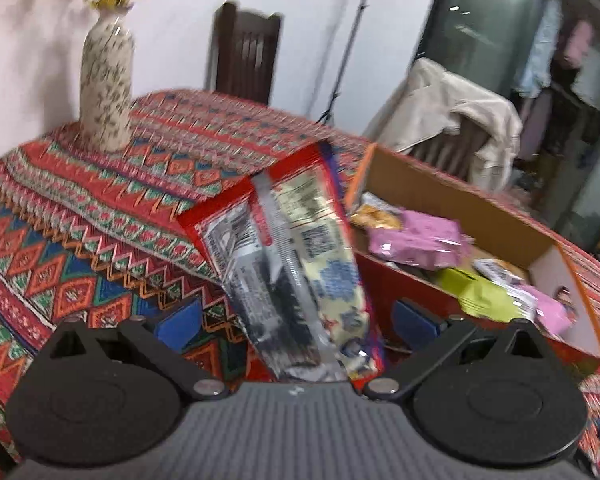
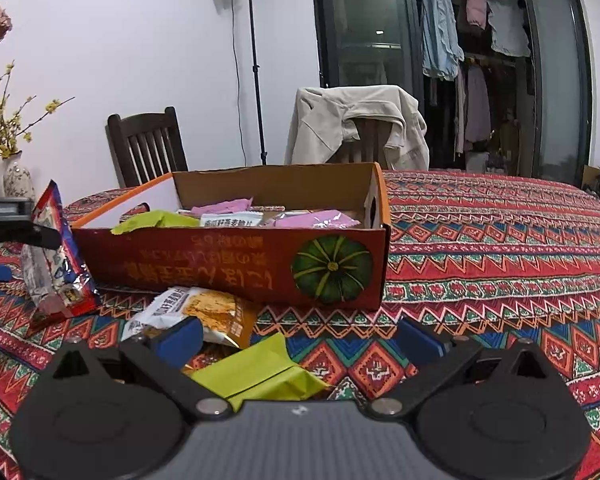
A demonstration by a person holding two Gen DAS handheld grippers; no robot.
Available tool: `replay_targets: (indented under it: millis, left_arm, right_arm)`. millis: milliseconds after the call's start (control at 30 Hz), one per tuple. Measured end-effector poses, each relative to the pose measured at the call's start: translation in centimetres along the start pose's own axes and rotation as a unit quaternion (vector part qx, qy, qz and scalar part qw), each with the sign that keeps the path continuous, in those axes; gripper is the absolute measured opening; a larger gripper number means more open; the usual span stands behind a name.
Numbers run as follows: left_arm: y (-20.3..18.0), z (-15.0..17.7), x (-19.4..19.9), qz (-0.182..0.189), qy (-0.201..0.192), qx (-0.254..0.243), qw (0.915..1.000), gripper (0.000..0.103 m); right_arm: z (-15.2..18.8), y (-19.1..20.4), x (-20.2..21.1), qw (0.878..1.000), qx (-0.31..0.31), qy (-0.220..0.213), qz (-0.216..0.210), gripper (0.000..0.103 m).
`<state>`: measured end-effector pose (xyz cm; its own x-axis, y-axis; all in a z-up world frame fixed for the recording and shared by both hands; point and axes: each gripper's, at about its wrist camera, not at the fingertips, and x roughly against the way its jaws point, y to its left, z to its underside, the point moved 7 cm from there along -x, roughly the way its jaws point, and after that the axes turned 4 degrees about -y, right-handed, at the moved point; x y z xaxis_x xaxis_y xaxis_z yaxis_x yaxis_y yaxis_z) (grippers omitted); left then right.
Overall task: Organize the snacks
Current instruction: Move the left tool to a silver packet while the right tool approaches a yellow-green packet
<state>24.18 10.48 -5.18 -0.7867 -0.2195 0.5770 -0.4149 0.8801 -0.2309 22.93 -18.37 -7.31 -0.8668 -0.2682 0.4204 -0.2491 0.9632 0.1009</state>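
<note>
We see a cardboard box (image 2: pixel 236 268) on the table (image 2: pixel 500 240), already holding several snacks. Left gripper (image 1: pixel 296 320), jaws spread, straddles a red packet (image 1: pixel 284 248) leaning on the box's left. Right gripper (image 2: pixel 300 340), also spread, nears two loose packets: orange (image 2: pixel 216 312) and green (image 2: pixel 260 368).

Both grippers (image 1: pixel 296 320) (image 2: pixel 298 340): black linkages, blue pads, silver pivots, seemingly ribbed grey body

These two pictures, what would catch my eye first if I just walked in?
Probably the loud red patterned tablecloth, and on it the open cardboard box with a green pumpkin printed on its side, holding pink and green snack packets. Just left of the box, a red and silver snack bag sticks up between the left tool's wide-apart fingers.
</note>
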Motion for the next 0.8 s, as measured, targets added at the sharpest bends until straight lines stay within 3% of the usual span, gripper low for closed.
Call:
replay_targets:
  millis: [100, 233, 300, 367, 500, 800]
  left_arm:
    - [0.4, 0.2, -1.6, -0.01, 0.019, 0.019, 0.9996, 0.103]
    - [0.7, 0.4, -2.6, -0.015, 0.017, 0.024, 0.9995, 0.102]
    - [0.6, 0.6, -2.9, -0.01, 0.028, 0.004, 0.9995, 0.08]
    - [0.5, 1.1, -3.2, 0.002, 0.046, -0.005, 0.9989, 0.066]
    - [0.8, 1.5, -2.3, 0.012, 0.048, -0.008, 0.9988, 0.063]
    - [1.1, 1.9, 2.5, 0.056, 0.01, -0.037, 0.9977, 0.06]
  right_arm:
    - [0.1, 0.0, -0.2, 1.0, -0.002, 0.005, -0.004, 0.103]
    - [0.2, -0.2, -0.4, 1.0, -0.009, 0.011, -0.006, 0.103]
    - [0.2, -0.2, -0.4, 1.0, -0.011, 0.012, -0.007, 0.103]
    - [0.2, -0.2, -0.4, 1.0, -0.011, 0.013, -0.007, 0.103]
    - [0.2, -0.3, -0.4, 1.0, -0.013, 0.014, -0.008, 0.103]
    - [0.3, -0.3, -0.6, 1.0, -0.015, 0.018, -0.01, 0.103]
